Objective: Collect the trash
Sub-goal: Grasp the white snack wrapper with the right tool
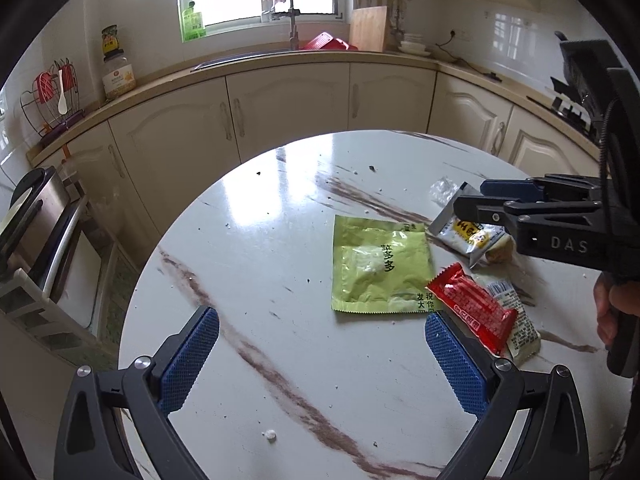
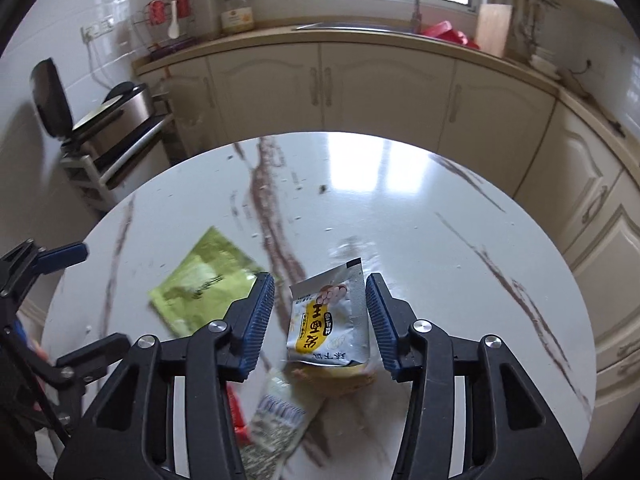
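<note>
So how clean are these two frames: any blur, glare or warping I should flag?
Left wrist view: sharp; window glare streaks the table, and the green packet reads clearly. Right wrist view: motion smear on the green packet and the striped wrapper, while the white-and-yellow packet stays fairly legible. Both views: fisheye bends the cabinets, and the corners are dark.

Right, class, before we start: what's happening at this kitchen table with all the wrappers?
A person is clearing snack wrappers off a round marble-look table, one hand-held gripper in each hand. The right hand-held gripper straddles a silver and yellow snack packet, but its pads do not yet press on it. The left hand-held gripper hangs open and empty near a green sachet and a red wrapper, which lies on a pale wrapper. All of it is still on the table.
</note>
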